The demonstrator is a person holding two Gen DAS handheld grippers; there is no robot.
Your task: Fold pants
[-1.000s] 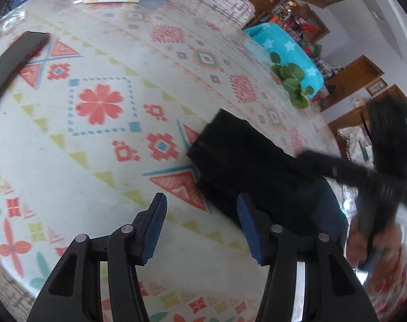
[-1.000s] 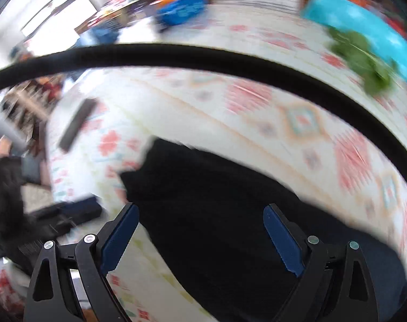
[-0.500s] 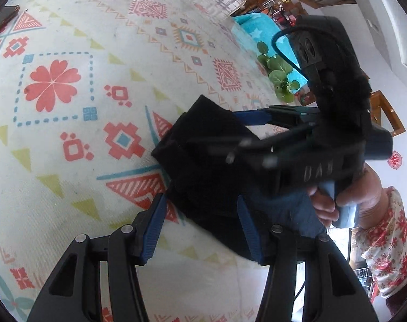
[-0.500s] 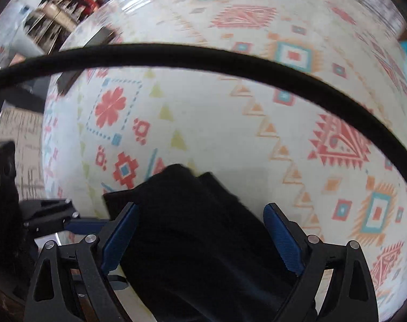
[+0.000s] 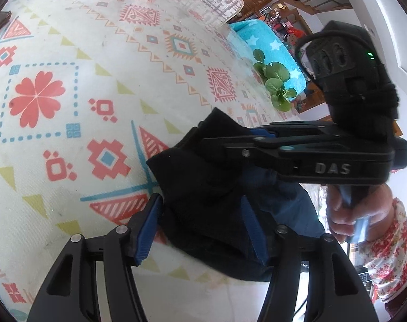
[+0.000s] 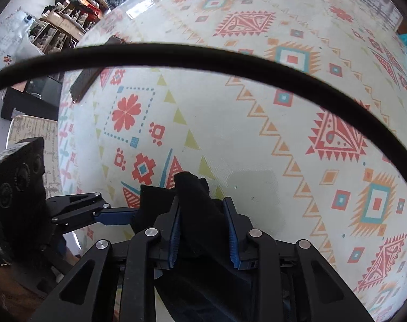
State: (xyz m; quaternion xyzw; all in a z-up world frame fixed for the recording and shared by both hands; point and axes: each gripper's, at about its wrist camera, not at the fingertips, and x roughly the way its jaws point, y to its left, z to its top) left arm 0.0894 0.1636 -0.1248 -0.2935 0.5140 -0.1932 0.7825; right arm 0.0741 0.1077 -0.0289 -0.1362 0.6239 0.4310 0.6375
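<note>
A patterned tablecloth (image 5: 101, 61) with red flowers, triangles and diamond motifs is seen spread across the table, and at its far left edge a dark flat object (image 6: 86, 79) is laid. Toward the near edge, the pants (image 5: 203, 187), dark and bunched into a thick bundle, are rested on the cloth. The left gripper (image 5: 200, 225) is set around the near part of the bundle: its jaws have just been opening a little, fabric is found between them, but the blue pads (image 5: 147, 230) are not seen pressing on it, so it is taken as released. In the right wrist view the same gripper (image 6: 122, 216) is seen at the left of the bundle, its blue finger laid against the fabric's side. Further right, the right gripper (image 6: 204, 230) is brought down steeply onto the bundle; its jaws have just been closing, and a raised ridge of the pants (image 6: 195, 201) is clamped between its pads. In the left wrist view this gripper (image 5: 246, 136) is held by a hand (image 5: 348, 214) with a floral sleeve (image 5: 391, 257) behind it. A black cable (image 6: 203, 56) is arched across the right wrist view. Beyond the table's far right edge, a turquoise star-printed cloth (image 5: 265, 45) and green leaves (image 5: 276, 83) are visible.
</note>
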